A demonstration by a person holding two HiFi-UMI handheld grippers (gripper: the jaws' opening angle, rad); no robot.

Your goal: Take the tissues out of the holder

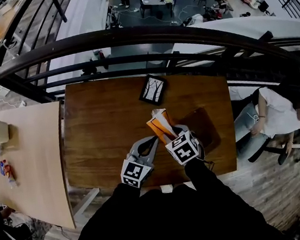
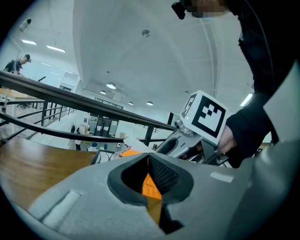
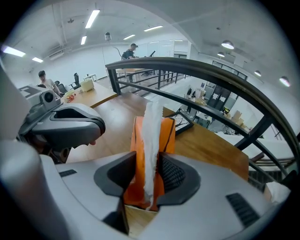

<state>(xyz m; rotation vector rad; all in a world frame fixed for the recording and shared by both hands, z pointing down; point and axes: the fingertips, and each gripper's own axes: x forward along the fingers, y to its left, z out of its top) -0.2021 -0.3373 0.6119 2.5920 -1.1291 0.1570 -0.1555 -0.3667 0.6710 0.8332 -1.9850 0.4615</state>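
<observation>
An orange tissue holder stands upright near the front of the brown wooden table, with white tissues sticking out of its top. My right gripper comes from the right; in the right gripper view its jaws press on the holder, with the white tissue strip running down between them. My left gripper meets the holder from the left, and in the left gripper view it is shut on a thin orange wall of the holder.
A black-framed picture lies at the table's far edge. A dark brown mat lies right of the holder. A dark curved railing runs behind the table. A light table with small items stands left. A person sits at the right.
</observation>
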